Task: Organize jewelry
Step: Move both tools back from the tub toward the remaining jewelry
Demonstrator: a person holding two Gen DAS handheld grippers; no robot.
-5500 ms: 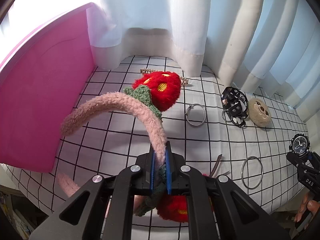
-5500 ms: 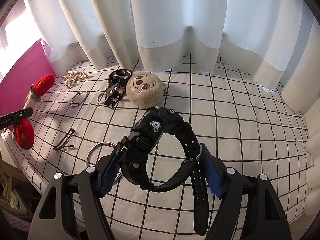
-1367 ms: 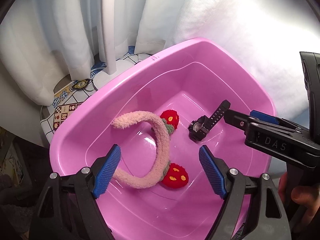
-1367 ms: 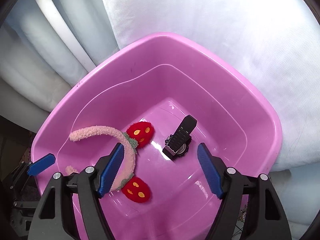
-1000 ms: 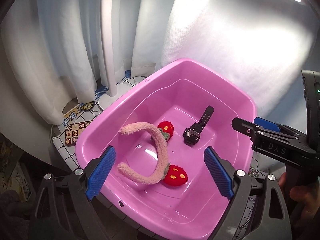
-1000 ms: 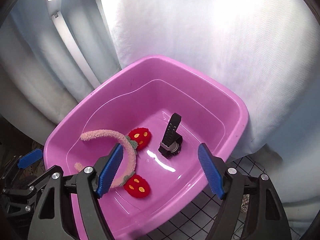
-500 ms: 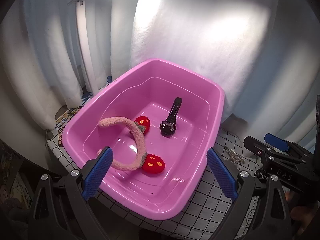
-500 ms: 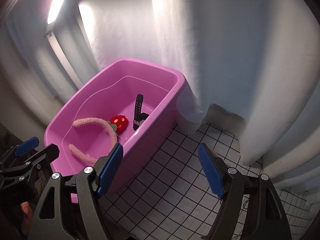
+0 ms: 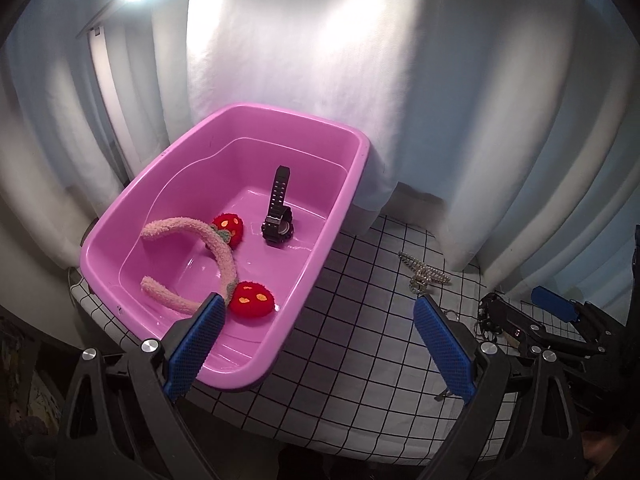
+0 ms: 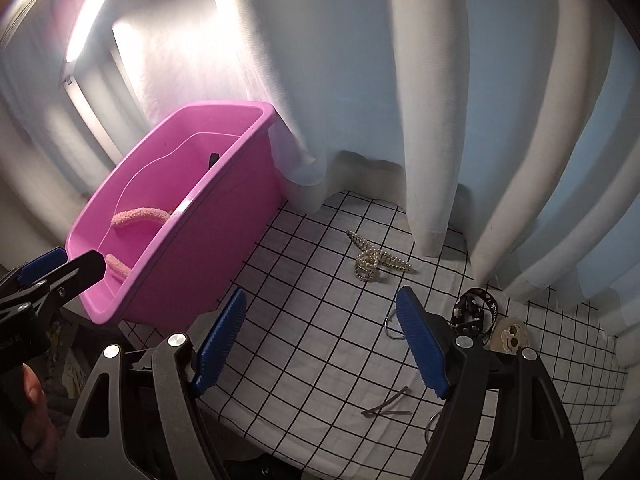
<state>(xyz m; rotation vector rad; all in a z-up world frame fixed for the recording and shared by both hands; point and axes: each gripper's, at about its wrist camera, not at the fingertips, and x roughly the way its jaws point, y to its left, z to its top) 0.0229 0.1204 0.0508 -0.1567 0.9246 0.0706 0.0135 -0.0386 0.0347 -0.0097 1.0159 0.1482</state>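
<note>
A pink tub [image 9: 344, 216] [image 10: 224, 216] stands at the left end of the checked cloth. In it lie a fuzzy pink headband with red strawberries [image 9: 224, 256] and a black watch [image 9: 278, 220]. My left gripper [image 9: 316, 340] is open and empty, above the tub's near right corner. My right gripper [image 10: 320, 332] is open and empty over the cloth, right of the tub. A pearl hair claw [image 9: 424, 274] [image 10: 372, 262] lies on the cloth beyond it. A metal ring [image 10: 394, 326], a black strap bracelet [image 10: 474, 312] and a round plush face [image 10: 510, 334] lie further right.
White curtains [image 10: 440, 100] hang close behind the table. A dark hair clip [image 10: 386, 400] and another ring [image 10: 432, 420] lie near the cloth's front edge. The right gripper [image 9: 556, 320] shows at the right of the left wrist view.
Both grippers have let go of the headband and the watch into the tub, then pulled back and swung right. The cloth and loose jewelry have come into view.
</note>
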